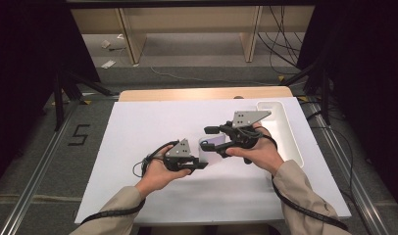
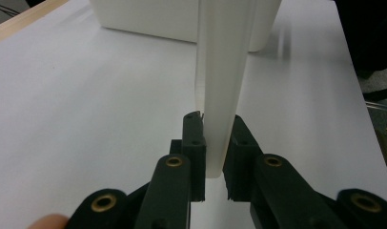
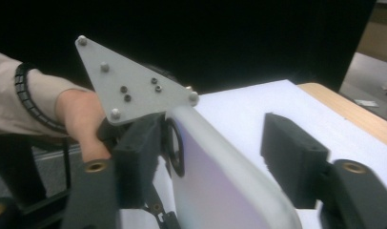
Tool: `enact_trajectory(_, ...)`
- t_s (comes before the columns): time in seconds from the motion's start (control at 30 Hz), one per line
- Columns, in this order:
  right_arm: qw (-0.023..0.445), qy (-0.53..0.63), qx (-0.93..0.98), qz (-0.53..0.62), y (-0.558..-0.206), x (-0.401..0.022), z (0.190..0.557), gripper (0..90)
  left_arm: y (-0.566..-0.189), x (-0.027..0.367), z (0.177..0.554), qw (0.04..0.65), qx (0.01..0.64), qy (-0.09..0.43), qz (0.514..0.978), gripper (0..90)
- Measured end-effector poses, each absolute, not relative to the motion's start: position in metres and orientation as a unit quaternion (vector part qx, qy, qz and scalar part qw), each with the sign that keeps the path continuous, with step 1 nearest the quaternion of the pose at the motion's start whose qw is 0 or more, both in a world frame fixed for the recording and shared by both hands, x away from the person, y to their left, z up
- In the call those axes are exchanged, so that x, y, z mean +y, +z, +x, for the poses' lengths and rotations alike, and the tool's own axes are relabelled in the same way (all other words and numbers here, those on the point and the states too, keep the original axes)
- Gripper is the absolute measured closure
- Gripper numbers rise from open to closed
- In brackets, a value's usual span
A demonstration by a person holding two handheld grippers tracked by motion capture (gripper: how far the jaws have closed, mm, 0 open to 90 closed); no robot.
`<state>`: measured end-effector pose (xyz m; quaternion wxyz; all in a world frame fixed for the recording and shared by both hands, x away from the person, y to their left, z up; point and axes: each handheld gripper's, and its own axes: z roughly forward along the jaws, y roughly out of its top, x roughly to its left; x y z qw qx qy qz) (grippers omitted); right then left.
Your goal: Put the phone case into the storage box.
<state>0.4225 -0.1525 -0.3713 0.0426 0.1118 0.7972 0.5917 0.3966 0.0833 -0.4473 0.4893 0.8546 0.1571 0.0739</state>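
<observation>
Between your two hands, just above the white surface [image 1: 138, 127], a thin translucent plastic lid [image 1: 210, 147] stands on edge, near the white bin [image 1: 280, 128] on its right side. Your left tongs [image 2: 214, 143] are clamped on one edge of the lid, both pads pressed flat against its faces. Your right tongs [image 3: 215, 148] stand apart, with the rounded rim of the lid between the jaws and clear of the far pad, so they carry none of it. Judged from its thin wall and frosted look, the lid is light and fairly stiff but will flex under a hard squeeze, and its smooth faces are likely slippery. Take hold close to the rim, pads square on both faces, with moderate pressure. A grip at one corner alone may let it pivot or slip.
</observation>
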Motion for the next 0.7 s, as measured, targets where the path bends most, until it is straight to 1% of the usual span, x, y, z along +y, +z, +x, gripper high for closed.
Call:
enact_trajectory(0.1,0.053,0.598,0.79,0.126,-0.372,-0.155,0.424,29.3,-0.447,0.085,0.398,0.488,0.171,0.077,0.852,80.6)
enact_trajectory(0.2,0.063,0.602,0.784,0.141,-0.373,-0.157,0.425,25.5,-0.447,0.086,0.398,0.488,0.186,0.083,0.849,80.6)
enact_trajectory(0.53,0.095,0.605,0.769,0.184,-0.376,-0.165,0.426,20.1,-0.445,0.092,0.4,0.477,0.242,0.114,0.837,80.6)
enact_trajectory(0.7,0.111,0.609,0.757,0.209,-0.379,-0.169,0.427,19.9,-0.442,0.096,0.402,0.472,0.27,0.128,0.829,80.6)
